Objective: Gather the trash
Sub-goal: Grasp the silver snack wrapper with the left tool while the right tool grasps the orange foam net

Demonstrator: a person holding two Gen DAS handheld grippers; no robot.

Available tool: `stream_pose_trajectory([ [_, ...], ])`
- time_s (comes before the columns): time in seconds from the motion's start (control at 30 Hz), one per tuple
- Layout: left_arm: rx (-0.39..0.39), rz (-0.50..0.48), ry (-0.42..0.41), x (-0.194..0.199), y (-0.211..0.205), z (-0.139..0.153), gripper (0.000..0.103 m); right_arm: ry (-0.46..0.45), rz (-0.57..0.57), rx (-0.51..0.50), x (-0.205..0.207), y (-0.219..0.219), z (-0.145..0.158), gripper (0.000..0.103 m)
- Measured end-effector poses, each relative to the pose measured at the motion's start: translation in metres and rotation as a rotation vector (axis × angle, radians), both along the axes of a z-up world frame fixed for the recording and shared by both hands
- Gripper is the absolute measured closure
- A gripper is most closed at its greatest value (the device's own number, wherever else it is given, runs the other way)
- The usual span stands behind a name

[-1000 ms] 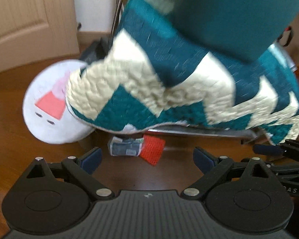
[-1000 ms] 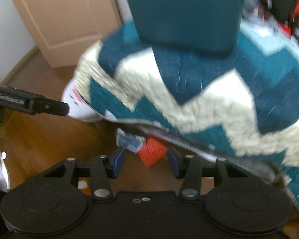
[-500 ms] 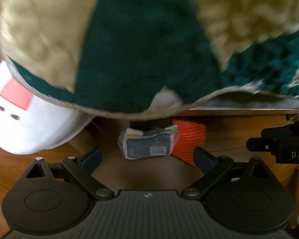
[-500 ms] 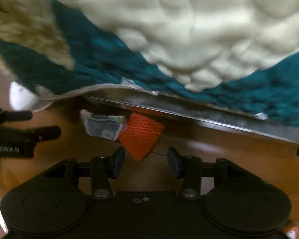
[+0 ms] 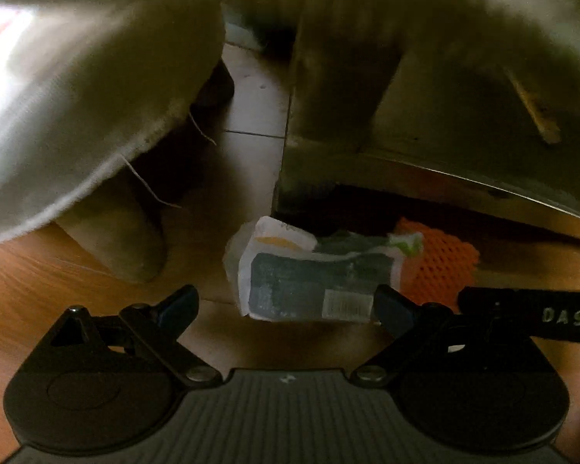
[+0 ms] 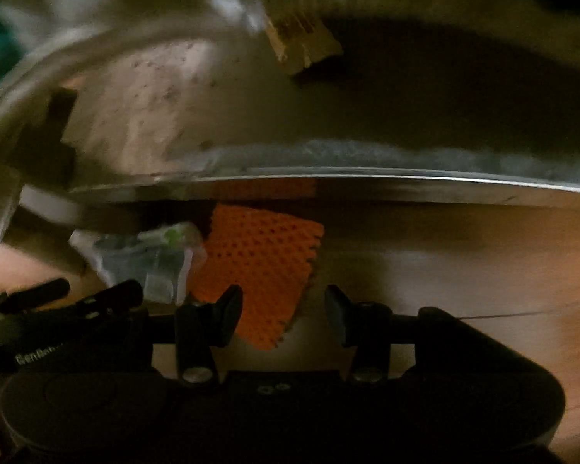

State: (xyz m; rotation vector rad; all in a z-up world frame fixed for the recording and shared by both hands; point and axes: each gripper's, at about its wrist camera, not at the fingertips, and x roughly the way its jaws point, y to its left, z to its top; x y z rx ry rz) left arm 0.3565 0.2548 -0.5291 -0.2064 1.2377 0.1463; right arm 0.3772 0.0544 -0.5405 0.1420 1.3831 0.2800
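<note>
Down under the furniture's low metal edge (image 6: 367, 176), a crumpled wrapper (image 5: 313, 274) and an orange mesh piece (image 6: 259, 266) lie touching on the wooden floor (image 6: 464, 270). The left gripper (image 5: 286, 305) stands wide open and empty before the wrapper. The right gripper (image 6: 284, 309), also spread and empty, brackets the mesh's near corner, with bare floor to its right.

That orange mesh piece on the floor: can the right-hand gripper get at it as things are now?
Probably yes. The orange mesh piece lies flat on the wooden floor, its near corner already between the open jaws of the right gripper. Nothing covers it; the snack wrapper sits beside it, and the furniture's metal edge is behind.
</note>
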Motion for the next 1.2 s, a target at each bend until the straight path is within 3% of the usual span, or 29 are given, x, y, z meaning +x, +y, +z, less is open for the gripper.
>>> stream_pose_trajectory([
  [0.13,0.012,0.025,0.004,0.008,0.000,-0.013,0.006,-0.001,0.008,-0.010,0.003,0.007,-0.015,0.056],
  [0.27,0.015,0.038,0.027,0.012,0.000,-0.028,0.016,-0.027,0.010,-0.018,0.005,0.011,-0.023,0.055],
  [0.77,0.025,0.020,0.035,0.019,-0.014,-0.036,0.054,-0.117,0.233,-0.146,0.003,0.044,-0.028,0.061],
  [0.87,0.035,0.025,0.042,0.019,-0.015,-0.036,0.067,-0.121,0.273,-0.135,0.000,0.051,-0.028,0.076],
  [0.9,0.037,0.028,0.044,0.019,-0.015,-0.035,0.070,-0.119,0.293,-0.122,-0.001,0.054,-0.027,0.086],
  [1.03,0.045,0.031,0.060,0.017,-0.013,-0.034,0.083,-0.127,0.327,-0.121,-0.007,0.057,-0.025,0.089],
  [1.2,0.014,0.031,0.075,0.005,-0.010,-0.034,0.085,-0.124,0.320,-0.112,-0.017,0.046,-0.024,0.090],
])
